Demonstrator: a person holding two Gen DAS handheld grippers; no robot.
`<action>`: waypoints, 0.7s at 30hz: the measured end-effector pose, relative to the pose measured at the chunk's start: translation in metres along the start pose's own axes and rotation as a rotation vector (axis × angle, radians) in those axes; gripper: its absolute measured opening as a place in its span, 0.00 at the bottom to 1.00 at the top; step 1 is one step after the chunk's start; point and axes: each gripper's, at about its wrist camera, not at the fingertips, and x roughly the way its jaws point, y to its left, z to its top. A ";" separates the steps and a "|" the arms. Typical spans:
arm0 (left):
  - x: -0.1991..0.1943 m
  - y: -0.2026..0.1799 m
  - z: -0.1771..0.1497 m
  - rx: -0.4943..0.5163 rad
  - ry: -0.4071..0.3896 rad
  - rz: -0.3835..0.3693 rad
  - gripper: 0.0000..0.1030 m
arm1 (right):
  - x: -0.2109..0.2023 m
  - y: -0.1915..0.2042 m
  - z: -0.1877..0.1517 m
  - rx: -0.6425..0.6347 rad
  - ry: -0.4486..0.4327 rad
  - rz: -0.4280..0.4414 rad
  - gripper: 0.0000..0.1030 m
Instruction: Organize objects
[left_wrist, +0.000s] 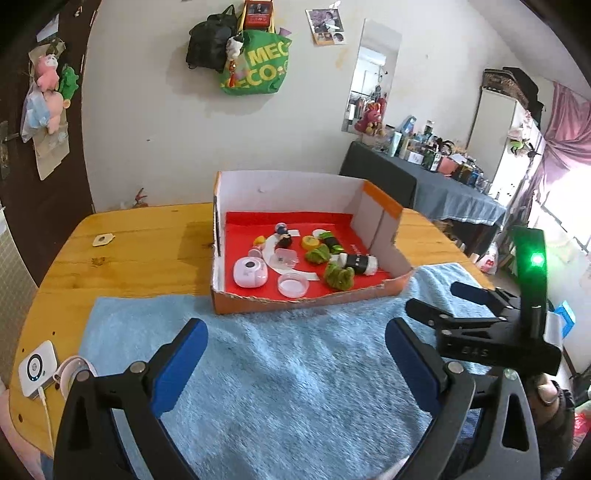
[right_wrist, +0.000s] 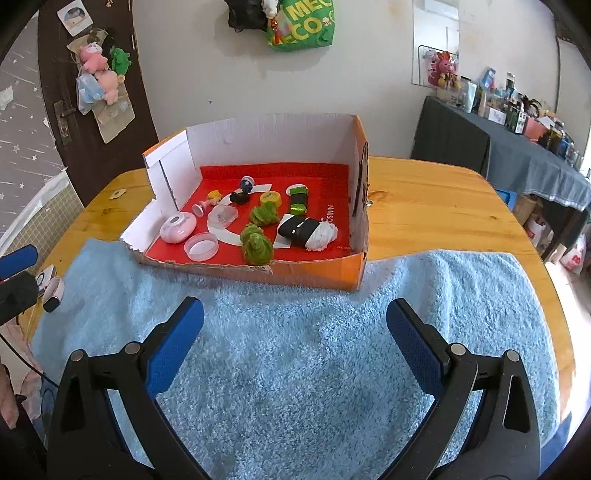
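Note:
An orange cardboard box (left_wrist: 303, 301) (right_wrist: 317, 271) with a red floor stands on the table past a blue towel (left_wrist: 288, 369) (right_wrist: 295, 350). In it lie several small things: a pink round gadget (left_wrist: 250, 272) (right_wrist: 178, 228), a clear round lid (left_wrist: 292, 285) (right_wrist: 201, 246), two green fuzzy pieces (left_wrist: 339, 277) (right_wrist: 256, 243), a black-and-white roll (left_wrist: 357, 263) (right_wrist: 308, 229), a yellow disc (left_wrist: 310, 242) (right_wrist: 270, 198). My left gripper (left_wrist: 295, 354) is open and empty above the towel. My right gripper (right_wrist: 295, 336) is open and empty above the towel, and shows at the right of the left wrist view (left_wrist: 436, 299).
The round wooden table (left_wrist: 140, 251) (right_wrist: 436, 206) carries a white device with a cable (left_wrist: 37, 369) at its left edge and a small tag (left_wrist: 102, 240). A dark-clothed side table with bottles (left_wrist: 436, 173) (right_wrist: 517, 147) stands at the right. Bags hang on the wall (left_wrist: 255, 55).

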 end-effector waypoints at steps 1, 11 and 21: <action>-0.002 -0.002 -0.001 0.006 -0.005 0.001 0.96 | -0.002 0.000 -0.001 -0.003 -0.002 0.000 0.98; 0.007 0.002 -0.023 -0.012 0.034 0.051 0.98 | 0.002 0.000 -0.013 -0.002 0.018 -0.002 0.98; 0.083 0.020 -0.045 -0.057 0.166 0.092 0.98 | 0.038 -0.003 -0.027 0.002 0.088 -0.047 0.98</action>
